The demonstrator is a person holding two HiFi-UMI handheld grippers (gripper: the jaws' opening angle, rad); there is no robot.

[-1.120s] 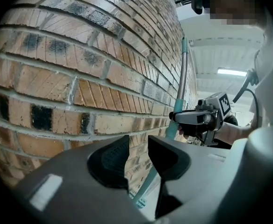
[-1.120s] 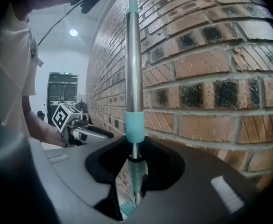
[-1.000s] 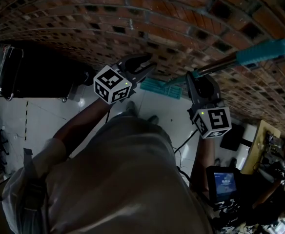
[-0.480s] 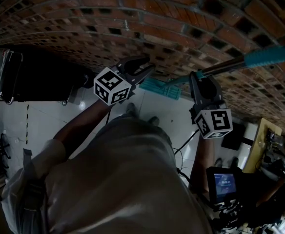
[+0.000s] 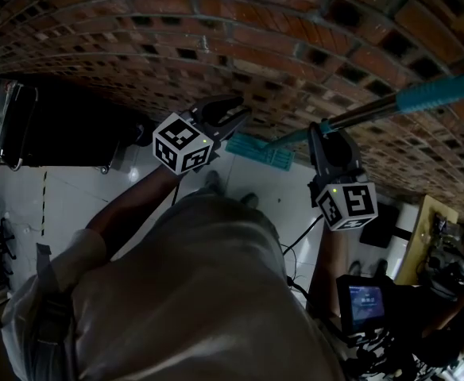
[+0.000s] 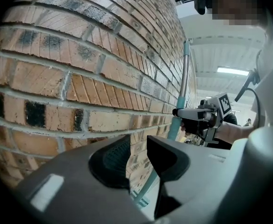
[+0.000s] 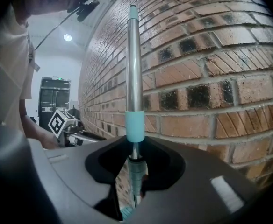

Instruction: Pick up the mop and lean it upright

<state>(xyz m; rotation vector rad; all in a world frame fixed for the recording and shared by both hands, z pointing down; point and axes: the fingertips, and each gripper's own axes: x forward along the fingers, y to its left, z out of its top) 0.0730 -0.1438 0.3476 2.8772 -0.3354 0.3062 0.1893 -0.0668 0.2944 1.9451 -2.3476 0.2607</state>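
Teal-handled mop (image 7: 135,78) upright against brick wall (image 6: 57,73) — right gripper (image 7: 135,161) jaws clamped on its pole; left gripper (image 6: 139,155) jaws apart, just been closing, empty.

- The head view looks steeply down past the person's shoulders onto the left hand-held gripper (image 5: 236,116), the right hand-held gripper (image 5: 330,133), the brick wall (image 5: 295,46) and the floor (image 5: 81,189).
- The left gripper view sits just behind its jaws, close to the brick wall, facing along it.
- The right gripper view does likewise from the opposite side.
- All three share the brick wall and the mop (image 5: 431,94); each gripper view catches the other hand-held gripper.
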